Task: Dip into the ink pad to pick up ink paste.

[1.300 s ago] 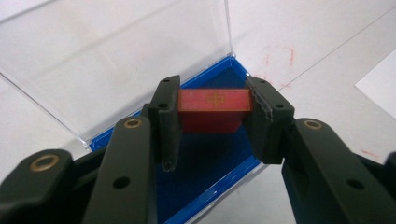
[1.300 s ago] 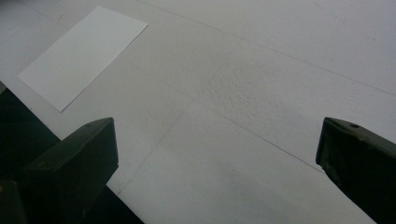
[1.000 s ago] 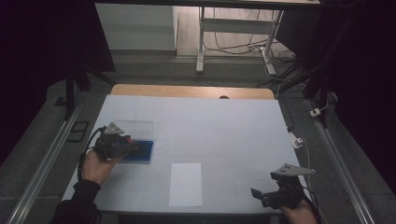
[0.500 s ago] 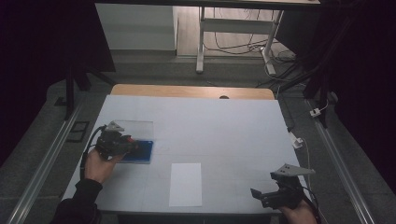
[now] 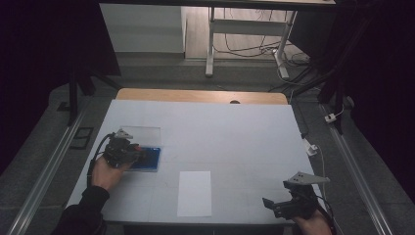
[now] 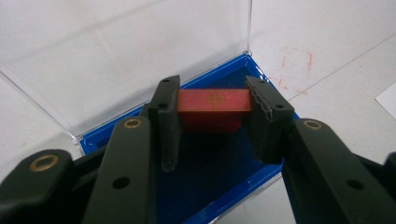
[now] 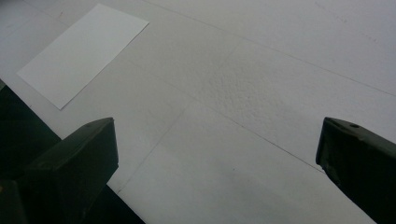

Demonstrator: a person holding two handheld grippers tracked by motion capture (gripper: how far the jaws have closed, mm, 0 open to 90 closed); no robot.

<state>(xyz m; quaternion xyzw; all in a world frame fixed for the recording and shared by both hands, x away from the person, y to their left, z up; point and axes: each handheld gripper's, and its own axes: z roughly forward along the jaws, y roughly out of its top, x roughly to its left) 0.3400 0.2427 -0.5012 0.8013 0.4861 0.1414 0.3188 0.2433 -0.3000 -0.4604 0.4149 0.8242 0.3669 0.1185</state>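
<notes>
Red block (image 6: pixel 215 108) was rectangular, flat-topped, with a small gold mark on its top face. It sat inside the blue case (image 6: pixel 219 172), at 12 o'clock of the dark blue lining, close to the hinge side. Clear lid (image 6: pixel 116 51) lay open flat on the table beyond the case. The left gripper (image 6: pixel 214 122) had its jaws pinching the block, one pad on each end; the block's lower part was hidden behind the jaws and in shadow. In the high view the left gripper (image 5: pixel 122 149) sat at 9 o'clock of the table (image 5: pixel 235 132), over the case (image 5: pixel 149 159), and the block was too small to make out there. Left hand (image 5: pixel 105 171) held it from below.

Right gripper (image 5: pixel 288 203) was at 5 o'clock, near the table edge, jaws spread wide with nothing between them, tips cut off by the frame in its own view. White sheet (image 5: pixel 195 193) lay at 6 o'clock, well apart from the case. Faint red marks (image 6: pixel 294 60) showed on the table beside the case. Room around the table was dark, hard to read.
</notes>
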